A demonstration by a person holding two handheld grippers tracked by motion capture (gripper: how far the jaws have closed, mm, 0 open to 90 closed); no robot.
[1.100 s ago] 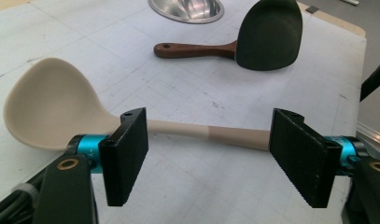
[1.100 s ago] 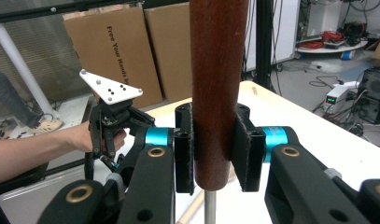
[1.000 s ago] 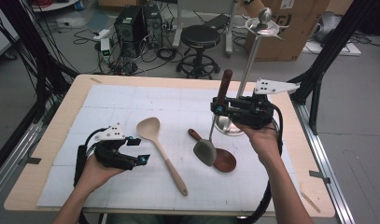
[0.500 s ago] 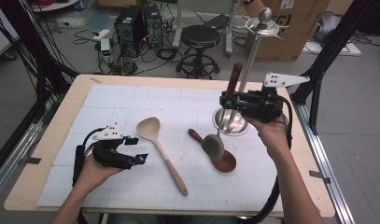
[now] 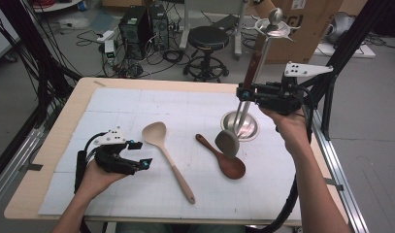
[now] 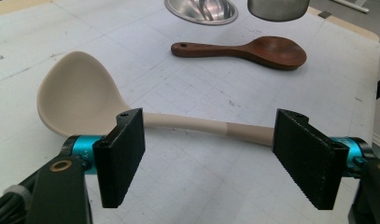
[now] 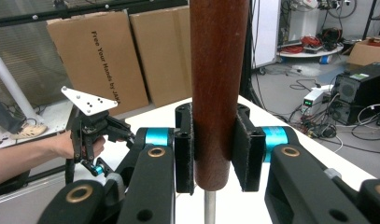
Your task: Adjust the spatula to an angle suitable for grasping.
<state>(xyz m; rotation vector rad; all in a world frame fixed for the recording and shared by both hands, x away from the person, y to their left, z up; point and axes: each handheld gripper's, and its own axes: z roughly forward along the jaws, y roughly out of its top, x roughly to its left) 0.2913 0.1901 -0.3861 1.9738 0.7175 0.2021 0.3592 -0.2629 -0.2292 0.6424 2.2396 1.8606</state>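
Note:
My right gripper (image 5: 243, 92) is shut on the dark wooden handle (image 7: 219, 93) of a ladle, held in the air beside the metal stand's pole (image 5: 260, 56). The ladle's grey bowl (image 5: 227, 143) hangs just above the table, in front of the stand's round base (image 5: 246, 127). My left gripper (image 5: 140, 154) rests open at the table's left with nothing between its pads. A beige spoon (image 5: 166, 150) lies just beyond its fingertips, its handle (image 6: 201, 126) running across the gap between the jaws. A dark wooden spoon (image 5: 224, 158) lies flat in the middle of the mat.
The stand carries a dish and ball top (image 5: 275, 22) with hooks. A white gridded mat (image 5: 137, 107) covers the wooden table (image 5: 49, 155). Behind the table are a stool (image 5: 209, 41), computer boxes and cables, and black frame posts stand at both sides.
My right hand has lifted the ladle and carried it to the right, closer to the stand's pole. The left hand and both spoons on the mat have stayed put.

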